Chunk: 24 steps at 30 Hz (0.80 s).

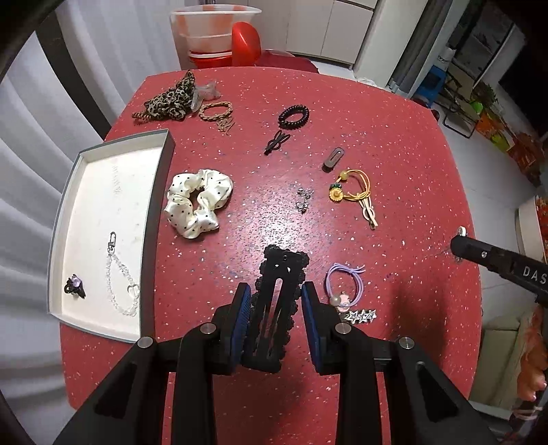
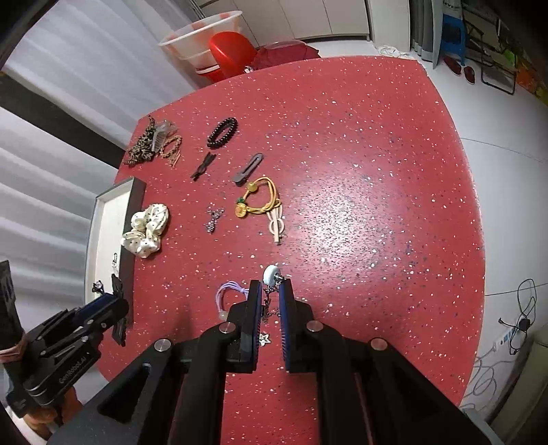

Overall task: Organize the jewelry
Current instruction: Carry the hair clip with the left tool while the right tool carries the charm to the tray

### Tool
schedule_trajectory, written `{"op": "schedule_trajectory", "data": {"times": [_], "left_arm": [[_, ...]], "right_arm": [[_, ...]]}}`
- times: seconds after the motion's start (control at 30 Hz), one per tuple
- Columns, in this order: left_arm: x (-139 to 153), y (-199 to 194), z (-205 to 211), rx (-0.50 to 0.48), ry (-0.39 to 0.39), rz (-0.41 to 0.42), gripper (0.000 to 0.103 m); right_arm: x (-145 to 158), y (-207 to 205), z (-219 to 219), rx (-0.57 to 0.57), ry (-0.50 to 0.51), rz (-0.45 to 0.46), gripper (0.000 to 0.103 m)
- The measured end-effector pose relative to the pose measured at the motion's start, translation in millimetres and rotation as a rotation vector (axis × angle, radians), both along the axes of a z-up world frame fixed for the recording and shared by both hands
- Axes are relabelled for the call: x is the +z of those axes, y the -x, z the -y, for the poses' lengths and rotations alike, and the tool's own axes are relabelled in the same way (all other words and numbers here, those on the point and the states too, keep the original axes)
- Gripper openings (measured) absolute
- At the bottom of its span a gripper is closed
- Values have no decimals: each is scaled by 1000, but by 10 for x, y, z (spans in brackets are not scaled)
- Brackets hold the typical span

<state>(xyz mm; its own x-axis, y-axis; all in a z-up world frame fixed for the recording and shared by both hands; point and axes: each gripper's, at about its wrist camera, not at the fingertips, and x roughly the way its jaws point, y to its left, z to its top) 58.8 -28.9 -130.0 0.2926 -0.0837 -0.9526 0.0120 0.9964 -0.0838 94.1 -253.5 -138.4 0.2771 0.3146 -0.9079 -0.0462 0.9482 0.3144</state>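
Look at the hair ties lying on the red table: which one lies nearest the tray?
The cream polka-dot scrunchie, beside the tray; the black, yellow and purple ties lie farther off.

Beyond the red speckled counter [image 1: 394, 143] stands a translucent plastic tub [image 1: 214, 30] with a red chair [image 1: 245, 42] beside it. A blue stool [image 2: 452, 30] and white cabinets [image 1: 325, 27] stand behind; cables [image 2: 520, 318] lie on the floor.

I see the tray [image 1: 156, 191] at the table's [image 1: 394, 143] left edge — a chain [image 1: 118, 274] and a small clip [image 1: 74, 285] lie in it. Right of the tray sits the scrunchie [image 1: 198, 202]; further right, the sunflower tie [image 1: 352, 186]. Far left lies a heap of hair ties [image 1: 171, 99] — the bead bracelet [image 1: 293, 116] to its right.
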Motion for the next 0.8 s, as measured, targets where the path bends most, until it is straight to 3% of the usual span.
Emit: {"op": "schedule_trajectory", "data": {"times": [0.4, 0.8], "left_arm": [[45, 63, -618, -87, 22, 26, 32], [27, 71, -1831, 120, -10, 58, 32]], "right_arm": [[247, 179, -751, -19, -6, 59, 11], [261, -10, -2079, 175, -45, 76, 11]]}}
